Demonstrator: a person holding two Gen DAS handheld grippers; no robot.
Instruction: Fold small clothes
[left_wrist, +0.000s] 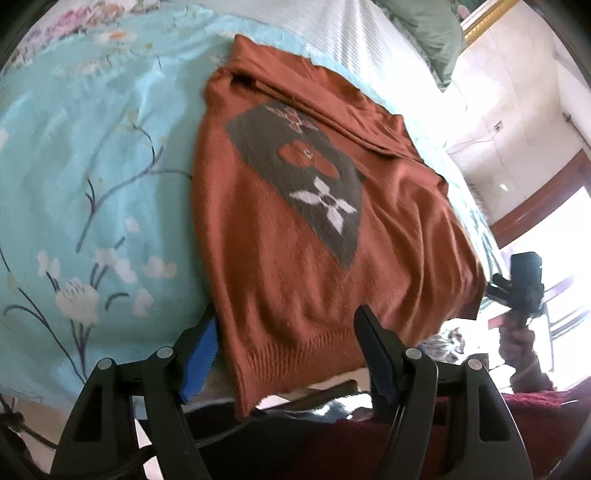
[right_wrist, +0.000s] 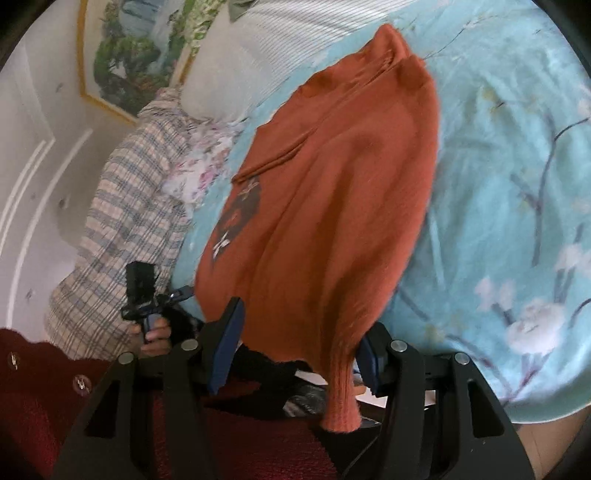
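Note:
A rust-orange knit sweater with a grey patch and white flower lies on a light blue floral bedsheet, one sleeve folded across its top. Its ribbed hem hangs over the near bed edge. My left gripper is open with the hem lying between its fingers. In the right wrist view the sweater stretches away from me, and its hem corner droops between the open fingers of my right gripper, nearer the right finger. The left gripper shows in the right wrist view, and the right gripper shows in the left wrist view.
A plaid garment and a floral cloth lie piled at the bed's side. A striped white pillow lies at the head. A framed picture hangs on the wall. The person's dark red sweater is close below.

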